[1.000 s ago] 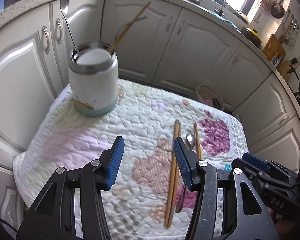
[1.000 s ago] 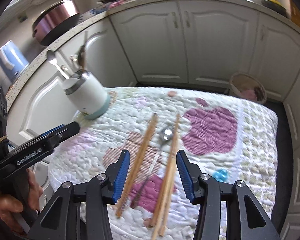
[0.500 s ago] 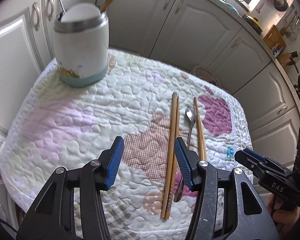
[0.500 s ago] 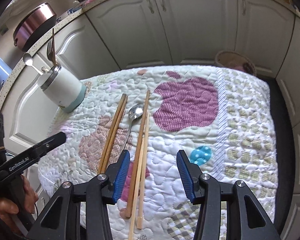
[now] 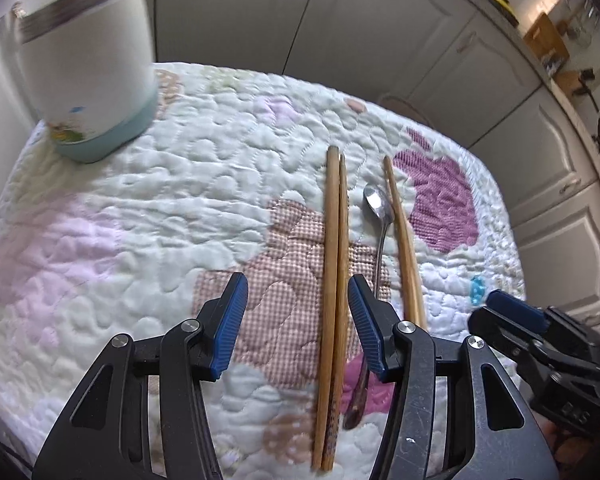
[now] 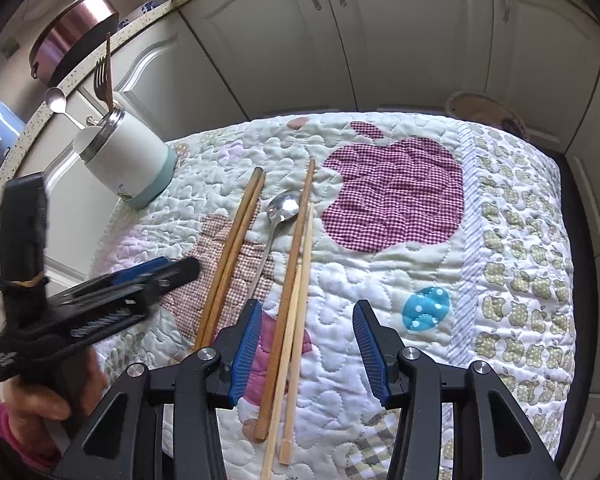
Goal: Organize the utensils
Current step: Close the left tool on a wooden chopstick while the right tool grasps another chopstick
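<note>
Left gripper (image 5: 296, 322): fingers spread, blue pads facing, nothing pinched. A brown chopstick pair (image 5: 334, 280) lies on the quilt in the gap, close to the right-side pad; whether that pad touches it cannot be told.

Right gripper (image 6: 305, 354): fingers spread, holding nothing. A brown chopstick (image 6: 290, 292) and two pale chopsticks (image 6: 296, 312) lie in the gap nearer the left-side pad, untouched as far as shows.

Spoon (image 6: 278, 220): flat on the quilt between the two chopstick groups, bowl at 12 o'clock, dark handle toward 6.

Cup (image 6: 130, 156): white, teal base, steel rim, at 10 o'clock on the quilt, well apart from the loose utensils. A fork (image 6: 102, 78), a second spoon (image 6: 58, 102) and a chopstick stand in it.

Quilt (image 6: 512, 240): pale, padded, with a purple apple patch, a checked brown patch and a blue dotted patch; covers a small table.

Room: white cabinets from 9 to 3 o'clock, speckled counter above with a pot (image 6: 74, 28), a basket (image 6: 484, 110) on the floor at 1 o'clock.
</note>
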The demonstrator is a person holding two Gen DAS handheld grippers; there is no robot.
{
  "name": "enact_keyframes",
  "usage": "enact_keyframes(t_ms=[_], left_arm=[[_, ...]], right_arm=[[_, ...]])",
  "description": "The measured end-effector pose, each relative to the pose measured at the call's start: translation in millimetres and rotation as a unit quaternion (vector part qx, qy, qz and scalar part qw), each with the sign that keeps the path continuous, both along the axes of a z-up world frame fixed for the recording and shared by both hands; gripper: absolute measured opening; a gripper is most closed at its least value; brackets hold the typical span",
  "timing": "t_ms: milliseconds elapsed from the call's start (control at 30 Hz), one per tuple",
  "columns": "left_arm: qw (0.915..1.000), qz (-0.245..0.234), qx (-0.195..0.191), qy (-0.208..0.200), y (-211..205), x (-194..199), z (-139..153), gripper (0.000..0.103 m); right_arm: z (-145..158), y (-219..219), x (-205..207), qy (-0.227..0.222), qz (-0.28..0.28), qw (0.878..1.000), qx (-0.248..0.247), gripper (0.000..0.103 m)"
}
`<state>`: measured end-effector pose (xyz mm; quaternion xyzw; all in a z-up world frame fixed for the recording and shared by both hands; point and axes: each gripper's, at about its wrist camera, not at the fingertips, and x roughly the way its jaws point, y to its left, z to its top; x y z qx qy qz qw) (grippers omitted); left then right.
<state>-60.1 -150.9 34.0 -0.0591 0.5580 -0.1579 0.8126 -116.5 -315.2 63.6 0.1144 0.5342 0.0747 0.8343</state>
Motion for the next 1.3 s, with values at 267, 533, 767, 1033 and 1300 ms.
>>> enact_keyframes(t_ms=[267,533,767,1033,1300], left_arm=[[0.9993,-0.016,0.035,-0.003,-16.2,8.7,-13.1,0.048],[0.9982,-0.024,0.055,-0.005,-8.9,13.0,-12.9,0.048],[0.9987,-0.019,0.047,0.005,-9.9,13.8,-11.9,0.046],[0.9958,-0.027,0.087,-0.008,-28.7,15.3,-14.7,0.046],[0.9975,-0.012,0.069,0.008,-20.6,22.1,-14.1,0.045]], right_arm=[[-8.8,2.4,10.5,0.014,0.003,1.0,0.008,0.047],[-14.6,9.2,19.4,0.019,0.018,1.0,0.007,0.047],[-23.2,12.7,24.0,0.022,0.024,0.999,-0.016,0.046],[-31.5,17.7,30.8,0.021,0.044,0.997,-0.061,0.033],[-45.4,29.5,39.3,0.022,0.061,0.991,-0.113,0.032]])
